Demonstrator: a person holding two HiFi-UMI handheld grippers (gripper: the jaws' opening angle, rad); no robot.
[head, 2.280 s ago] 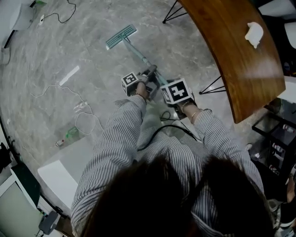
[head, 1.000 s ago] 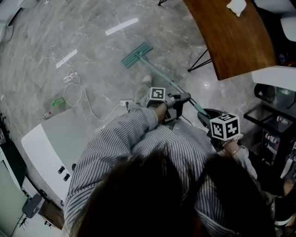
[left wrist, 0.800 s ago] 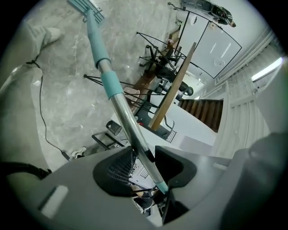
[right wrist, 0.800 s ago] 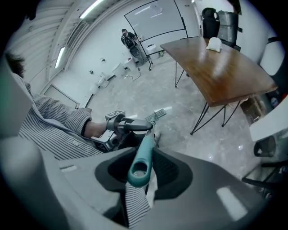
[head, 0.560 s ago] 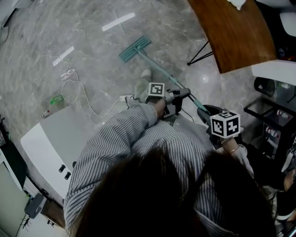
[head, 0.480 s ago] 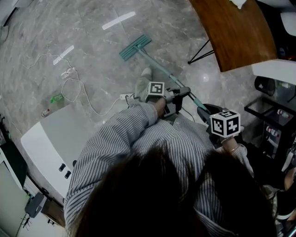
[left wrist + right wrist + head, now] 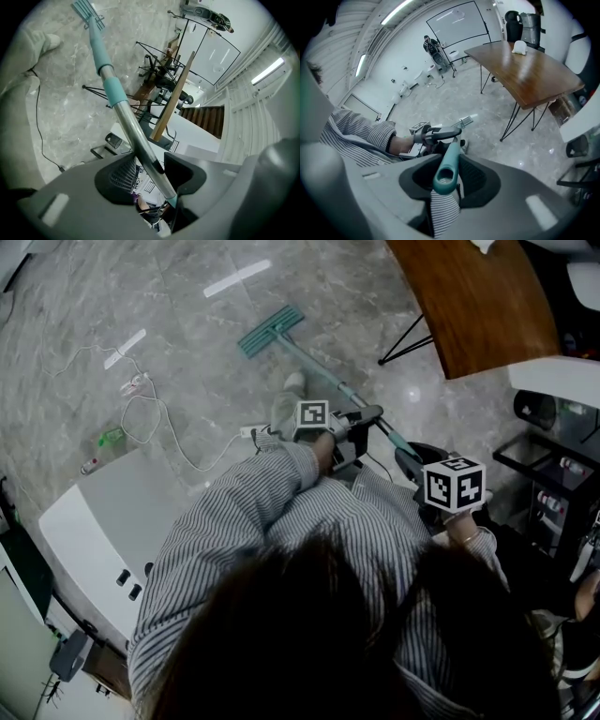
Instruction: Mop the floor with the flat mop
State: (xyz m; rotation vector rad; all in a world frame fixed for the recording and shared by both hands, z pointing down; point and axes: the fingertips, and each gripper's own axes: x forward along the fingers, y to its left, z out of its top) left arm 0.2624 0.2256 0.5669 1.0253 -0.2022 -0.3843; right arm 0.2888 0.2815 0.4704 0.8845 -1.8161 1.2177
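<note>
The flat mop's teal head (image 7: 272, 331) lies on the grey marble floor, and its pole (image 7: 323, 379) slants back toward me. My left gripper (image 7: 361, 418) is shut on the metal pole partway up. In the left gripper view the pole (image 7: 123, 115) runs between the jaws of the left gripper (image 7: 151, 165) out to the mop head (image 7: 86, 9). My right gripper (image 7: 418, 463) sits behind its marker cube, shut on the teal handle end (image 7: 446, 171). In the right gripper view, beyond the right gripper (image 7: 446, 174), the left gripper (image 7: 438, 134) and the mop head (image 7: 467, 123) show.
A wooden table (image 7: 478, 306) on black hairpin legs (image 7: 405, 345) stands ahead on the right. White cables (image 7: 150, 418) trail over the floor at left. A white cabinet (image 7: 94, 531) is at lower left, a black rack (image 7: 553, 493) at right. A shoe (image 7: 286, 404) is by the pole.
Since 2.3 s ago my right gripper has moved from beside the left one back to the handle's end, and the view has turned. Over the last second hardly anything has shifted.
</note>
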